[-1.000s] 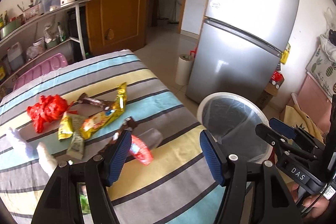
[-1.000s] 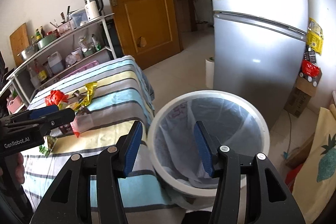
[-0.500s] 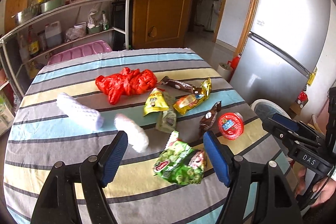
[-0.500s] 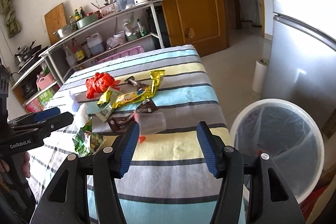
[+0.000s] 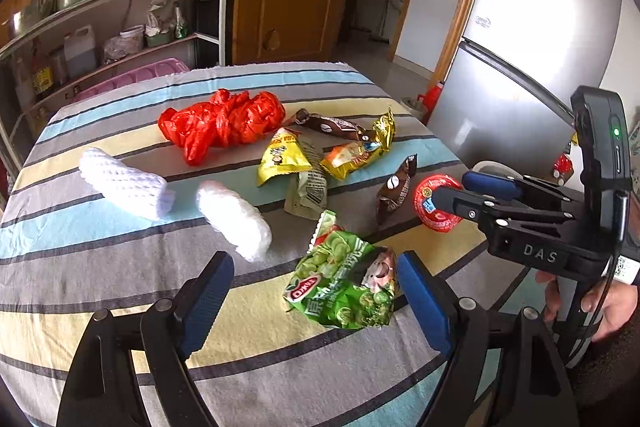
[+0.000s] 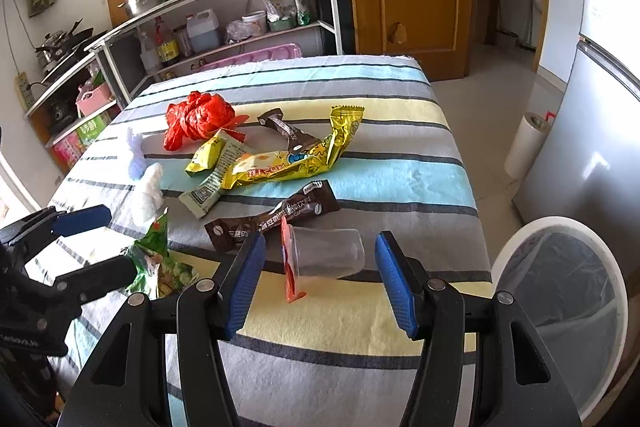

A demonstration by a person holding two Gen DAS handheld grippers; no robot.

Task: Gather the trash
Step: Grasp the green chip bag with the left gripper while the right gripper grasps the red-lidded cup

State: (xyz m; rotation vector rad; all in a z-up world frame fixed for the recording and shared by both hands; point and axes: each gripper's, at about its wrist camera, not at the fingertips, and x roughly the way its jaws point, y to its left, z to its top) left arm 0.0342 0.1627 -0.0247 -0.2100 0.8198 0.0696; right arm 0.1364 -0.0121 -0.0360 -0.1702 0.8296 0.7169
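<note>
Trash lies scattered over the striped tablecloth, and every place here is taken from it. The left gripper hovers over its near edge, jaws spread wide and empty, with the green snack bag lying between them. The right gripper is likewise released, its fingers flanking a clear plastic cup lying on its side (its red foil lid peeled back). A red plastic bag sits toward the cloth's far side, the gold wrapper mid-cloth. The white bin stands off the cloth's right edge.
</note>
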